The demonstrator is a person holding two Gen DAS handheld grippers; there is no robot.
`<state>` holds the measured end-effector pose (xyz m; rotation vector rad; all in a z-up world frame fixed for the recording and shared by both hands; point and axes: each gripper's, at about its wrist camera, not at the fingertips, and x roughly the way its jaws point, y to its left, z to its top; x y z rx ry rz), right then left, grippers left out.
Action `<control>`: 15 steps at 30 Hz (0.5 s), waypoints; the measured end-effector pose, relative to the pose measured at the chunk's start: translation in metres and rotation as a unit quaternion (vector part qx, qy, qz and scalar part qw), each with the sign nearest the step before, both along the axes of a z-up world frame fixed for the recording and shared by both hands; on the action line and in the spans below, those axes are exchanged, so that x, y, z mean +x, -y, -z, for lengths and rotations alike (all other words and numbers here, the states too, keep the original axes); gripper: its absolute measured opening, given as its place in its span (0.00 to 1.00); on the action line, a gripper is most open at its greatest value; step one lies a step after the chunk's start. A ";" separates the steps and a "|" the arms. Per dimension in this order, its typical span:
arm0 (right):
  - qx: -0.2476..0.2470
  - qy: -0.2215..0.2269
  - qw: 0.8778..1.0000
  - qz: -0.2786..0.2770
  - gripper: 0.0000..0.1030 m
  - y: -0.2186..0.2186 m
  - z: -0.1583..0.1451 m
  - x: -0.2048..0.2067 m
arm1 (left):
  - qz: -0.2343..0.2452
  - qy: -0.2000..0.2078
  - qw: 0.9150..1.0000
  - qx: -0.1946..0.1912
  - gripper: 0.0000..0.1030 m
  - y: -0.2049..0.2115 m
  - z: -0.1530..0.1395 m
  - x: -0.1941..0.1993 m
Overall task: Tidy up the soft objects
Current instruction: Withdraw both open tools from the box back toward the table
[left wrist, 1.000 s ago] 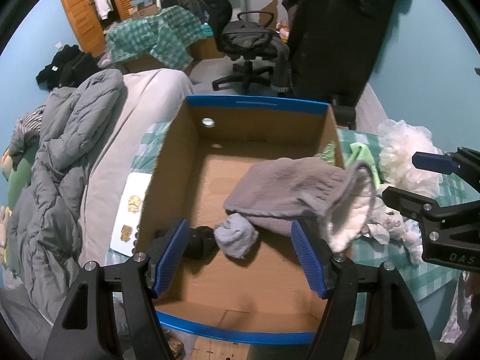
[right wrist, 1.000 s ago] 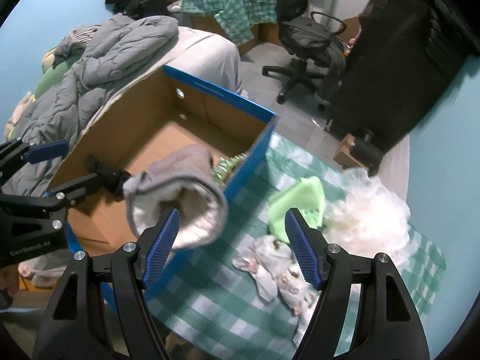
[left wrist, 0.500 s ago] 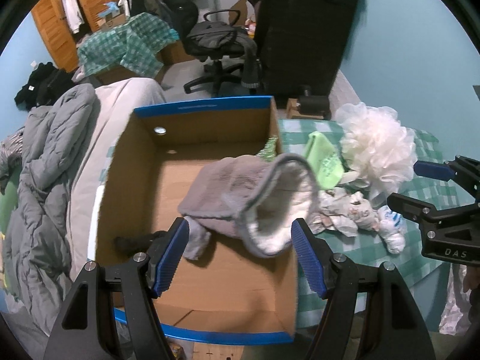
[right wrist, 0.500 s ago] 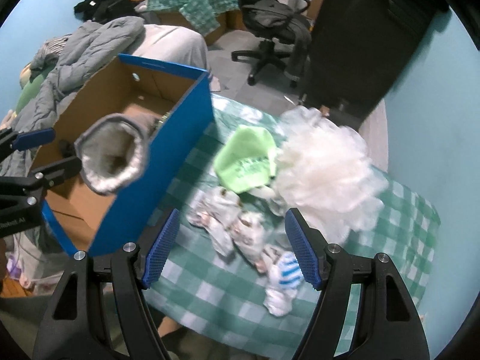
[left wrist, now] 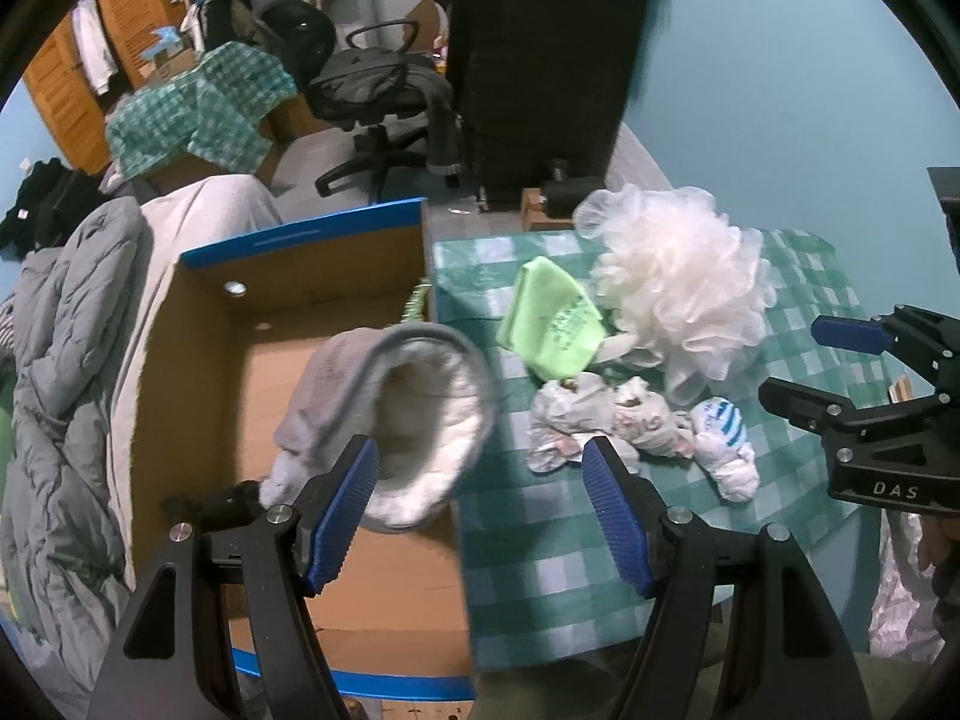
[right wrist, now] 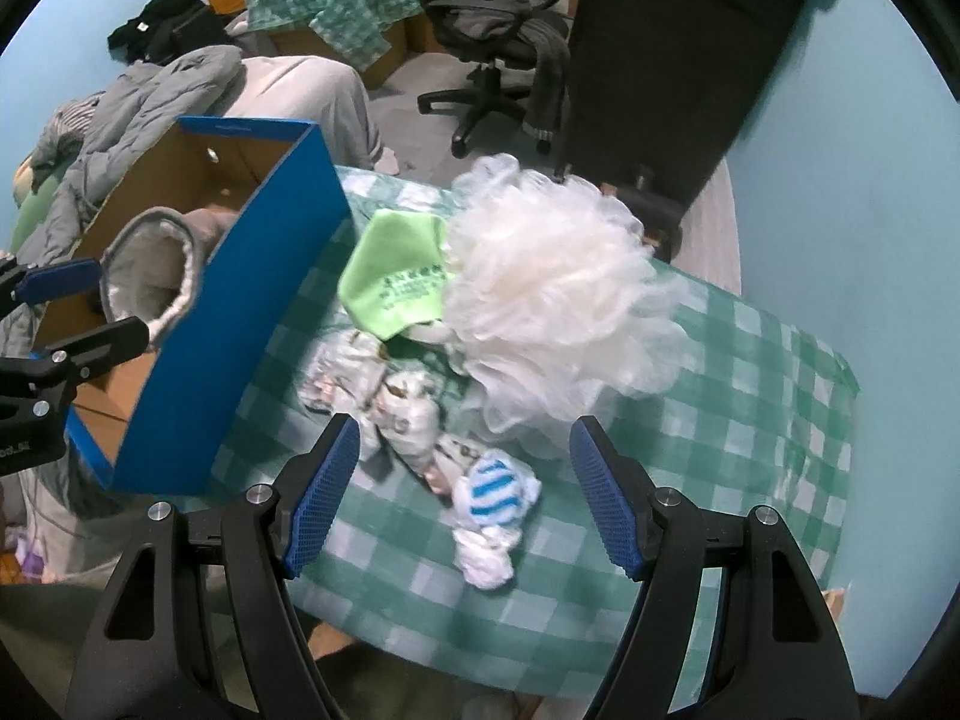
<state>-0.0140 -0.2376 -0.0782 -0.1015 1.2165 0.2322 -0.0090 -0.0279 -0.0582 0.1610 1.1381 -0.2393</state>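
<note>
A blue cardboard box [left wrist: 282, 240] [right wrist: 240, 324] stands open at the left of the checked table [left wrist: 540, 570] [right wrist: 750, 420]. A grey fleece-lined garment [left wrist: 396, 396] [right wrist: 150, 270] hangs over its right wall. On the cloth lie a white mesh pouf [left wrist: 684, 276] [right wrist: 552, 294], a green cloth [left wrist: 552, 324] [right wrist: 396, 276], patterned socks [left wrist: 600, 414] [right wrist: 396, 414] and a blue-striped sock [left wrist: 720, 438] [right wrist: 492, 492]. My left gripper [left wrist: 480, 510] is open and empty over the box's right edge. My right gripper [right wrist: 465, 492] is open and empty above the striped sock.
A bed with a grey duvet [left wrist: 54, 360] lies left of the box. An office chair [left wrist: 372, 90] and a tall black case [left wrist: 540, 60] stand behind the table. The blue wall [right wrist: 840, 150] bounds the right side.
Both grippers swung right, from over the box toward the pile of soft things on the table. The grey garment stays draped on the box wall.
</note>
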 end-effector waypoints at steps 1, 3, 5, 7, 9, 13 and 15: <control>0.000 -0.002 1.000 0.002 0.70 0.004 0.001 -0.001 | 0.004 -0.001 1.000 0.000 0.70 0.004 0.000 0.000; 0.003 -0.006 1.000 0.007 0.70 0.012 0.004 -0.003 | 0.011 -0.003 1.000 -0.001 0.70 0.011 0.000 -0.001; 0.005 -0.010 1.000 0.011 0.70 0.018 0.007 -0.006 | 0.019 -0.004 1.000 -0.002 0.70 0.020 0.001 -0.002; 0.009 -0.014 1.000 0.017 0.71 0.025 0.010 -0.008 | 0.025 -0.006 1.000 0.000 0.70 0.027 0.004 -0.003; 0.011 -0.019 1.000 0.022 0.70 0.032 0.014 -0.010 | 0.031 -0.010 0.999 0.001 0.70 0.034 0.007 -0.003; 0.017 -0.028 0.999 0.028 0.70 0.041 0.021 -0.014 | 0.037 -0.027 0.999 -0.004 0.70 0.045 0.019 -0.002; 0.015 -0.032 0.999 0.028 0.71 0.044 0.025 -0.016 | 0.037 -0.038 0.999 -0.006 0.70 0.049 0.026 -0.001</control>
